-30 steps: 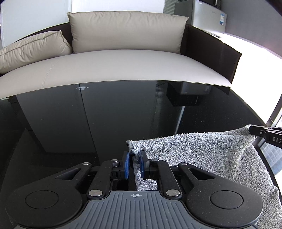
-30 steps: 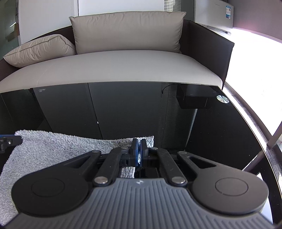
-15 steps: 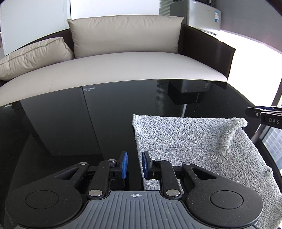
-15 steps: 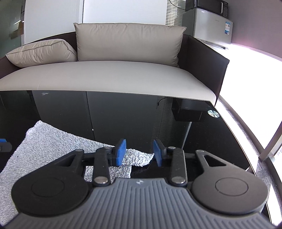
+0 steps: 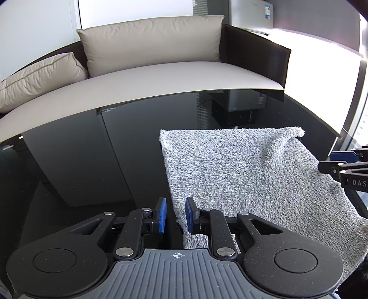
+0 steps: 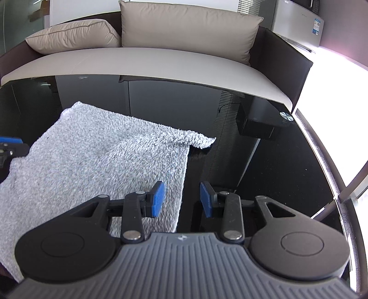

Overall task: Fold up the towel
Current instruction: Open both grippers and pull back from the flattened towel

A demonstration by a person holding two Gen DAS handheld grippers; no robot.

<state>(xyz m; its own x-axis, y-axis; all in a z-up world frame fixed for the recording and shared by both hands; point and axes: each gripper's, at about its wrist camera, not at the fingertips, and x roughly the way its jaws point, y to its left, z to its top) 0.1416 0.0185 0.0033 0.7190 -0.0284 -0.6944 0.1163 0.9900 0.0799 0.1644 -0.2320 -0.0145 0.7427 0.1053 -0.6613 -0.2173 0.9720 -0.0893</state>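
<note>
A fluffy grey towel lies flat on the black glass table; its far right corner is curled over. It also shows in the right wrist view, with that curled corner at centre. My left gripper is open and empty, above the towel's near left edge. My right gripper is open and empty, above the towel's right edge. The right gripper's tip also shows at the right edge of the left wrist view. The left gripper's tip shows at the left edge of the right wrist view.
A beige sofa with cushions runs along the table's far edge. A small black box shows through the glass at the far right. A silver fridge stands behind the sofa.
Both grippers have let go of the towel's corners, opened and pulled back and up. The towel now lies flat on the table.
</note>
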